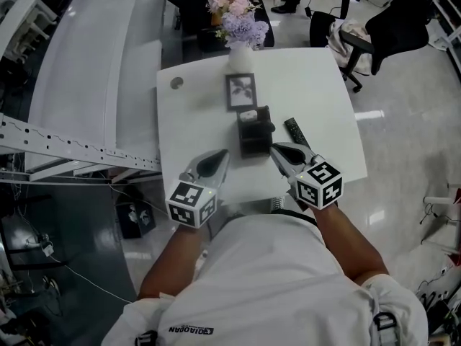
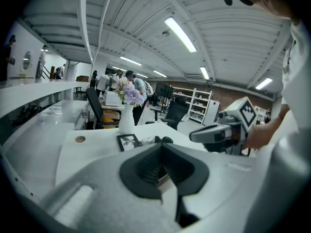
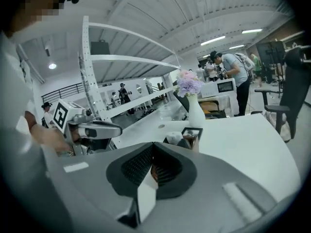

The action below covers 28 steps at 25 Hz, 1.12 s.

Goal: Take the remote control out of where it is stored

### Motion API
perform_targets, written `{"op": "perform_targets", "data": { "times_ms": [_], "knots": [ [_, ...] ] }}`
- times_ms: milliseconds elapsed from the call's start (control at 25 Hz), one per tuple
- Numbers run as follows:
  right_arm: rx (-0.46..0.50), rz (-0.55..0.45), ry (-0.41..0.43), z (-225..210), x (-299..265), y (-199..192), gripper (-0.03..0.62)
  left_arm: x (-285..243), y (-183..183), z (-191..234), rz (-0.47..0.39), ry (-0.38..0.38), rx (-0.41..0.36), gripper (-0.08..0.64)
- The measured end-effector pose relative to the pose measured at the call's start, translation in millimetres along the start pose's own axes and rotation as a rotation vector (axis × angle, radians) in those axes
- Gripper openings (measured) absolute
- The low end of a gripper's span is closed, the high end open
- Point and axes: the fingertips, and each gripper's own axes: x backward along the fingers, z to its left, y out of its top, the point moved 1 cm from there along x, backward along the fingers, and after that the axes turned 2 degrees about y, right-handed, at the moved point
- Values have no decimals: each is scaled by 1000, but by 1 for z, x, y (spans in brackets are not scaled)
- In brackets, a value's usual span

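We see the remote (image 1: 294, 130) lying flat on the table (image 1: 324, 99), just right of the black box (image 1: 253, 132). It looks light, stiff and smooth, so pinch its long sides. It points away from us, leaning slightly left. The left gripper (image 1: 222, 155) and right gripper (image 1: 277, 151) are squeezed together, empty.

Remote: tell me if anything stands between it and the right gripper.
Nothing visible does. The remote lies on the table right of the holder. The right gripper, jaws shut and empty, is just beside its near end, with no object between them.
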Motion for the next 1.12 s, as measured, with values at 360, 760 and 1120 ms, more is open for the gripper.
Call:
{"op": "perform_targets", "data": {
  "times_ms": [360, 760, 1120],
  "knots": [
    [133, 39, 3, 19, -13, -10, 5, 8, -5, 1, 4, 2, -7, 3],
    [123, 37, -8, 14, -14, -9, 5, 5, -9, 1, 22, 1, -29, 2],
    [169, 89, -167, -40, -18, -8, 49, 3, -10, 5, 22, 14, -9, 3]
  ]
}}
